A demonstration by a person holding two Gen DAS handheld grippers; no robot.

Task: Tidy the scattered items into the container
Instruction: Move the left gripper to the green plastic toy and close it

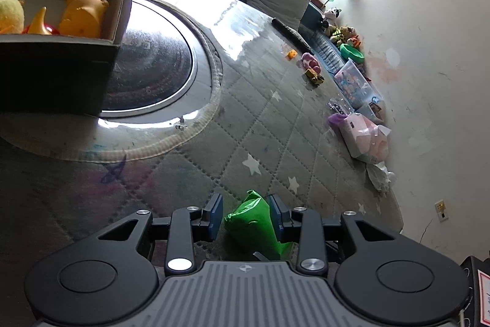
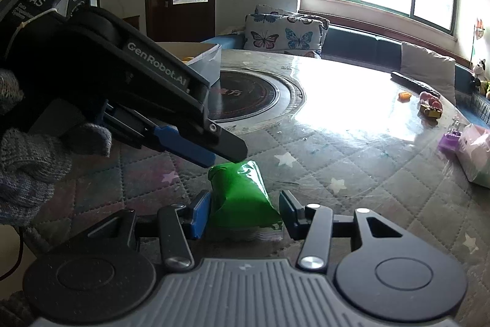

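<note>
While a large round counter (image 2: 352,161) covered in a quilted, star-printed cloth under clear plastic fills both views, a cardboard container (image 1: 122,5) stands toward its far left side, beside a dark circular inset in the middle, and already holds yellow and orange toys. Small toys and packets lie scattered near the far right edge, well apart from the work. Close to the near edge lies a green packet (image 2: 242,195), a puffy sealed plastic bag resting on the cloth. It looks light, soft and slick, likely to crumple or slip under a hard squeeze, so a gentle hold across its plump middle or on a crimped end seems best. Both tools are around it: the left gripper (image 1: 246,216) has its jaws spread wide on either side of the packet, with a gap visible at the left pad, so it is not yet holding. The right gripper (image 2: 245,215) likewise has its jaws wide, the packet between them and a clear gap at the right pad. Only the right wrist view shows the left tool from outside, angled down with its tips just above the packet's far end, gripped by a grey-gloved hand (image 2: 27,161). Only the left wrist view shows inside the container.
</note>
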